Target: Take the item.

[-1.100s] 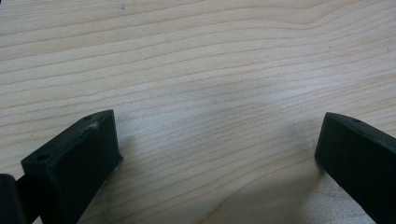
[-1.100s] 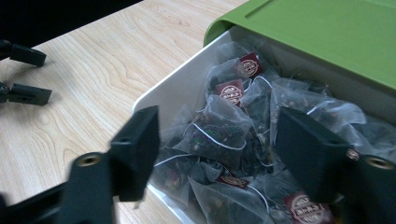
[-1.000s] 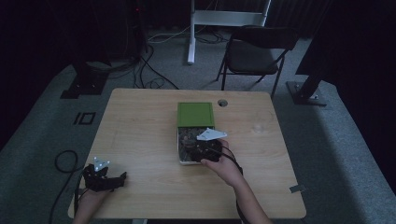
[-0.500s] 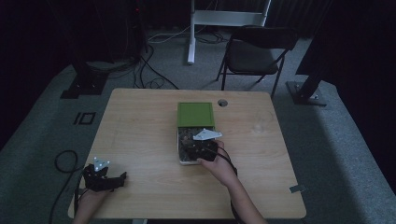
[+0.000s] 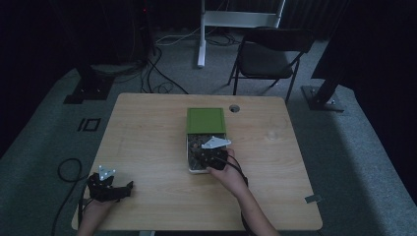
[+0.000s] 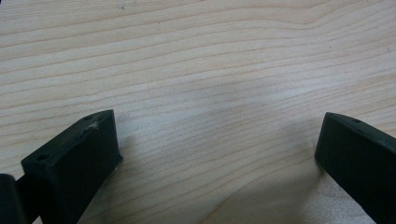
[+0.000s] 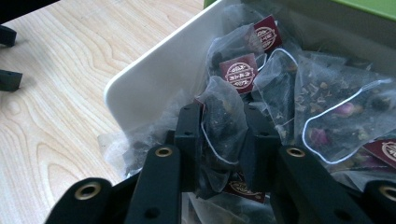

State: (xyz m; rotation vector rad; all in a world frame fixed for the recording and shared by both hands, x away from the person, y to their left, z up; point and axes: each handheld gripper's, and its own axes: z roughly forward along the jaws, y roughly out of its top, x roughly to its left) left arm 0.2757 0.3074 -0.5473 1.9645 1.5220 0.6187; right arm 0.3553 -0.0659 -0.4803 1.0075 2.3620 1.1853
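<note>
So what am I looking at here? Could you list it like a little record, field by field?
setting: wooden table in a dim room, folding chair behind it
box: white box with green lid open, full of tea bags
right gripper: in the box, jaws closed on one tea bag
left gripper: jaws wide apart over bare wood near the table's front left corner, holding nothing
person: forearms and hands enter from the bottom edge
</note>
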